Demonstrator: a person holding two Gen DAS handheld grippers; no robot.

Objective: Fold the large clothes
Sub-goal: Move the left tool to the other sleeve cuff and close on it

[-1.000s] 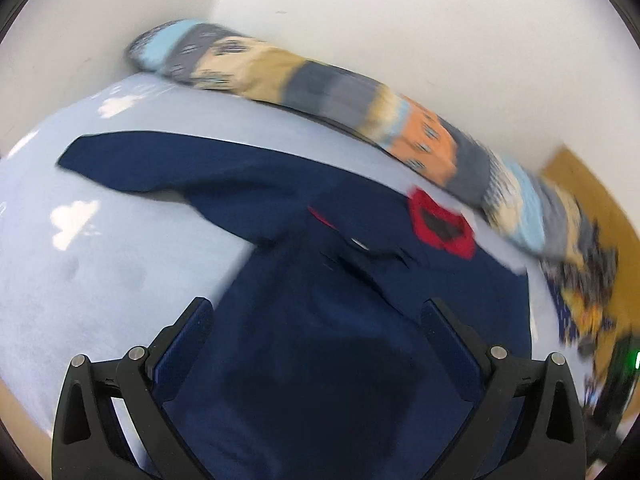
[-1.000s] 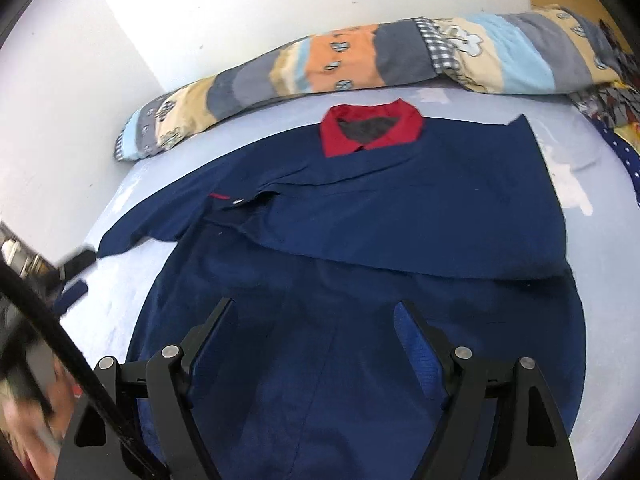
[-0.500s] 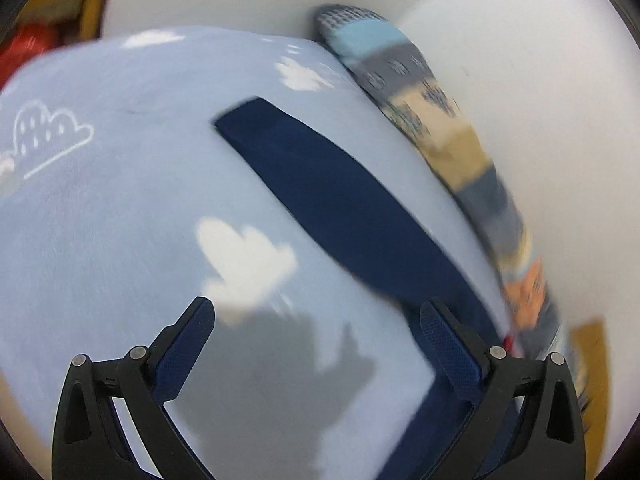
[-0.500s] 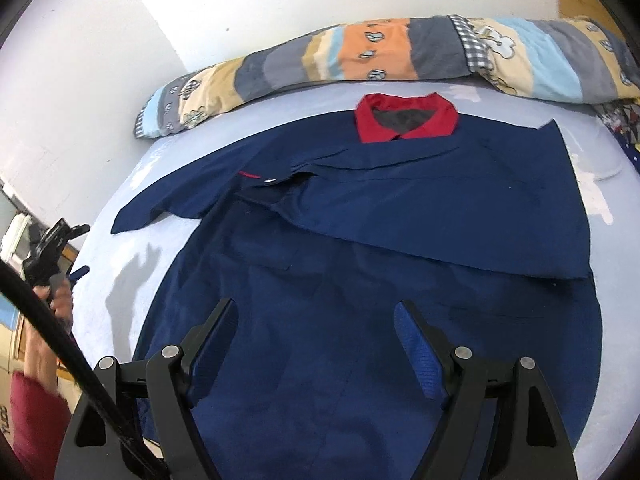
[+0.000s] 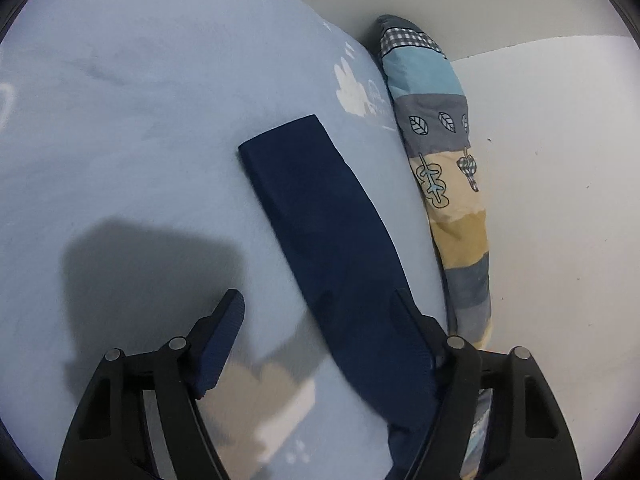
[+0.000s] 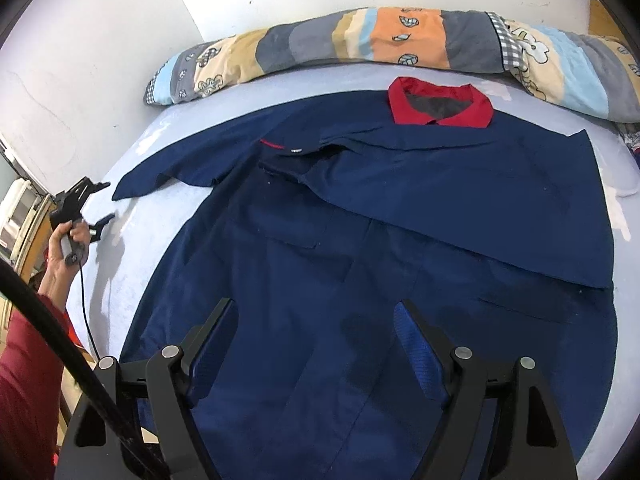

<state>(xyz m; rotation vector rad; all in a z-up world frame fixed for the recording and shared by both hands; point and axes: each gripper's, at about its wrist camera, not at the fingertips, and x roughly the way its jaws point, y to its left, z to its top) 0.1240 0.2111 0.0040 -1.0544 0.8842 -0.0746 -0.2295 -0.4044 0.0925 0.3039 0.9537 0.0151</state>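
Note:
A large navy coat (image 6: 380, 240) with a red collar (image 6: 440, 106) lies flat on the light blue bed (image 6: 132, 240). Its right half is folded over the front. Its left sleeve (image 6: 168, 170) stretches out toward the bed's left edge; in the left wrist view the sleeve (image 5: 320, 220) runs away from me with its cuff at the far end. My left gripper (image 5: 316, 300) is open and empty, low over the sleeve; it also shows in the right wrist view (image 6: 94, 204). My right gripper (image 6: 316, 308) is open and empty above the coat's lower part.
A long patchwork bolster (image 6: 360, 48) lies along the white wall behind the coat, and also shows in the left wrist view (image 5: 444, 168). Patterned fabric (image 6: 632, 140) sits at the far right. Furniture (image 6: 20, 208) stands off the bed's left edge.
My left gripper swung from over the coat's body out to the left sleeve and came down closer to it. My right gripper stayed over the coat's lower part.

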